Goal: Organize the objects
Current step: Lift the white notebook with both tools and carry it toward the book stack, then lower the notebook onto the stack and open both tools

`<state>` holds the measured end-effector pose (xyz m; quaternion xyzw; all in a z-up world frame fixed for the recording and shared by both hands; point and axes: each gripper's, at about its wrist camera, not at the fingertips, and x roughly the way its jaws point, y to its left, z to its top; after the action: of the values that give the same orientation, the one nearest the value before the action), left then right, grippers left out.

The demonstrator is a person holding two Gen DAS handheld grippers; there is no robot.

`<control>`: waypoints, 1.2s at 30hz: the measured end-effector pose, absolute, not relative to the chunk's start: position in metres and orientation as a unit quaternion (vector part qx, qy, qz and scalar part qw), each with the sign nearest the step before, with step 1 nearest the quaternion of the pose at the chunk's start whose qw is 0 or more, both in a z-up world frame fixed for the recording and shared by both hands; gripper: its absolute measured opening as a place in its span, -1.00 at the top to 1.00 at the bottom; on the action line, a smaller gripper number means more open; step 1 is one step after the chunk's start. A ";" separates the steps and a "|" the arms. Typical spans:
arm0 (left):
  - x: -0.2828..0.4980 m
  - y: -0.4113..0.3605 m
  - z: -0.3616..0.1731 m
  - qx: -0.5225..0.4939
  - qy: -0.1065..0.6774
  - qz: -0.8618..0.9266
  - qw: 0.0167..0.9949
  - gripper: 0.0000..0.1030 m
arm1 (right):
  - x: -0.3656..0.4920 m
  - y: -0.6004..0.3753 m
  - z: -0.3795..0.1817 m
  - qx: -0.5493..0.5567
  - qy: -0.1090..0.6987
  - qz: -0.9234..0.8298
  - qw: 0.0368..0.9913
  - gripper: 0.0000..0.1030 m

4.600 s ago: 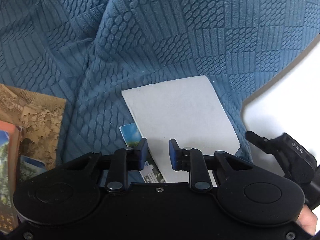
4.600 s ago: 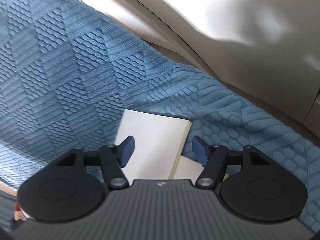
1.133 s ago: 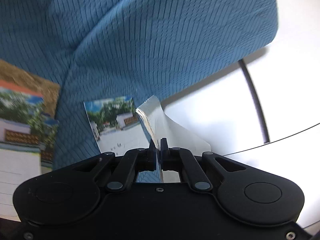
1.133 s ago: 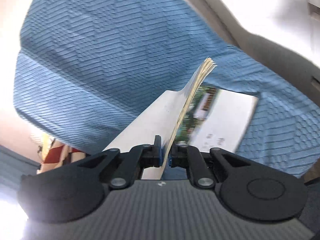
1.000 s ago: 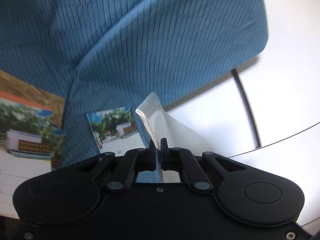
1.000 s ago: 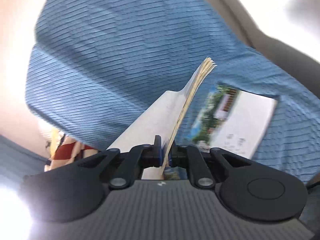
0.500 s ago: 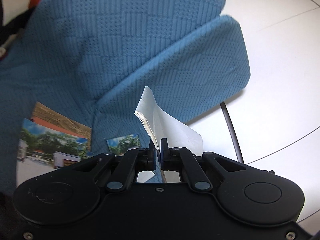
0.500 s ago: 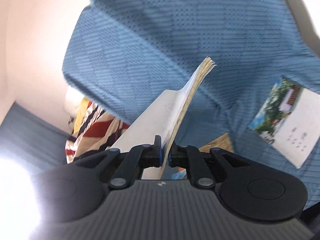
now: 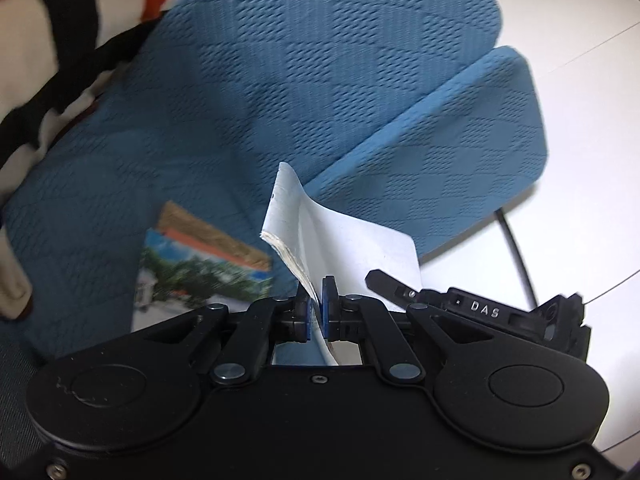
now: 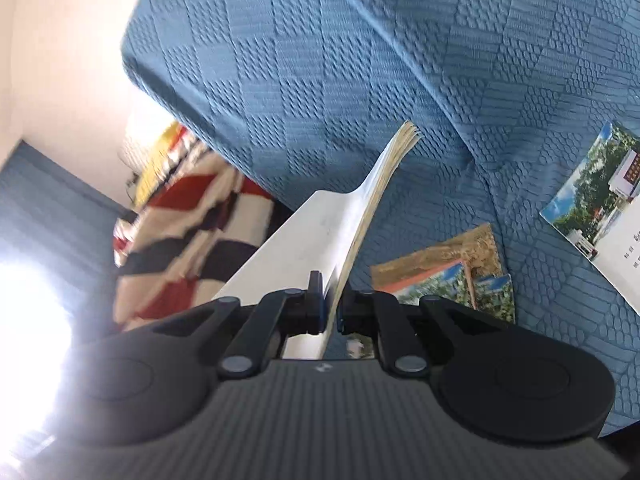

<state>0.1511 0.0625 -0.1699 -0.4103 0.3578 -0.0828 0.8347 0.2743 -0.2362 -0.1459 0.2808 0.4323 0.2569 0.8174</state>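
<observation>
A: What is held, and what could go wrong?

B: A white booklet [image 9: 344, 248] is clamped at one edge by the left gripper [image 9: 316, 304] and at another by the right gripper [image 10: 329, 308], both closed tight. It is already bowed; pages could be torn if the hands are drawn apart.

A: And below?

B: Ahead of the claws a blue textured sofa [image 9: 320, 80] is seen, with photo booklets [image 10: 448, 276] lying just beyond the fingers, a striped blanket [image 10: 188, 224] left, white floor tiles [image 9: 580, 160] right.
</observation>
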 end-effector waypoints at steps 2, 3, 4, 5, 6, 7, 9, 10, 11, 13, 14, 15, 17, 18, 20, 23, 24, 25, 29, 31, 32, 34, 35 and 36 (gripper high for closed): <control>0.147 0.063 -0.184 -0.411 0.362 -0.076 0.833 0.91 | 0.275 -0.231 -0.156 0.266 0.438 0.256 0.820 0.82; 0.144 0.062 -0.191 -0.412 0.365 -0.073 0.831 0.91 | 0.275 -0.227 -0.161 0.258 0.441 0.255 0.821 0.82; 0.142 0.062 -0.197 -0.414 0.369 -0.071 0.829 0.91 | 0.275 -0.225 -0.166 0.250 0.442 0.254 0.823 0.82; 0.142 0.061 -0.204 -0.414 0.373 -0.070 0.827 0.90 | 0.276 -0.223 -0.170 0.240 0.443 0.253 0.826 0.82; 0.142 0.059 -0.209 -0.413 0.378 -0.068 0.826 0.90 | 0.276 -0.219 -0.174 0.228 0.444 0.250 0.830 0.82; 0.141 0.057 -0.214 -0.412 0.382 -0.066 0.824 0.90 | 0.277 -0.216 -0.178 0.216 0.444 0.247 0.834 0.82; 0.136 0.055 -0.223 -0.406 0.388 -0.060 0.825 0.89 | 0.278 -0.211 -0.187 0.197 0.444 0.243 0.839 0.82; 0.135 0.054 -0.226 -0.404 0.391 -0.056 0.825 0.88 | 0.278 -0.209 -0.191 0.190 0.444 0.242 0.841 0.82; 0.133 0.053 -0.230 -0.403 0.393 -0.053 0.825 0.87 | 0.277 -0.207 -0.194 0.183 0.446 0.242 0.842 0.82; 0.131 0.051 -0.236 -0.394 0.398 -0.046 0.827 0.87 | 0.277 -0.202 -0.202 0.166 0.445 0.243 0.845 0.83; 0.131 0.049 -0.238 -0.387 0.401 -0.042 0.829 0.86 | 0.276 -0.199 -0.205 0.158 0.446 0.244 0.846 0.83; 0.130 0.047 -0.242 -0.382 0.404 -0.038 0.830 0.86 | 0.275 -0.197 -0.208 0.151 0.446 0.245 0.847 0.82; 0.128 0.046 -0.247 -0.376 0.411 -0.031 0.830 0.86 | 0.273 -0.192 -0.217 0.135 0.448 0.246 0.849 0.83; 0.128 0.045 -0.251 -0.374 0.416 -0.026 0.828 0.86 | 0.273 -0.189 -0.222 0.128 0.454 0.244 0.847 0.83; 0.128 0.044 -0.256 -0.374 0.426 -0.021 0.823 0.86 | 0.273 -0.185 -0.231 0.114 0.463 0.241 0.845 0.82; 0.127 0.040 -0.262 -0.364 0.441 -0.016 0.820 0.86 | 0.270 -0.179 -0.239 0.095 0.468 0.235 0.847 0.80; 0.127 0.039 -0.265 -0.359 0.446 -0.014 0.820 0.86 | 0.270 -0.178 -0.242 0.093 0.471 0.232 0.846 0.79; 0.127 0.039 -0.266 -0.355 0.451 -0.013 0.819 0.84 | 0.269 -0.178 -0.244 0.093 0.477 0.230 0.843 0.78; 0.126 0.038 -0.269 -0.341 0.465 -0.003 0.817 0.53 | 0.267 -0.178 -0.245 0.092 0.480 0.218 0.845 0.69; 0.125 0.037 -0.268 -0.335 0.470 0.005 0.817 0.26 | 0.266 -0.180 -0.244 0.096 0.482 0.211 0.845 0.60; 0.124 0.037 -0.268 -0.333 0.469 0.007 0.818 0.16 | 0.265 -0.182 -0.243 0.098 0.482 0.210 0.845 0.54; 0.122 0.037 -0.265 -0.331 0.470 0.013 0.818 -0.04 | 0.263 -0.184 -0.238 0.095 0.481 0.207 0.847 0.45; 0.121 0.037 -0.264 -0.328 0.471 0.017 0.819 -0.23 | 0.262 -0.185 -0.236 0.089 0.479 0.202 0.850 0.44; 0.121 0.036 -0.262 -0.322 0.471 0.022 0.821 -0.33 | 0.260 -0.185 -0.233 0.081 0.477 0.197 0.853 0.44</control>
<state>0.1208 0.0359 -0.2618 -0.3220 0.4706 0.0215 0.8212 0.2604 -0.1849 -0.2329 0.0811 0.4766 0.1968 0.8530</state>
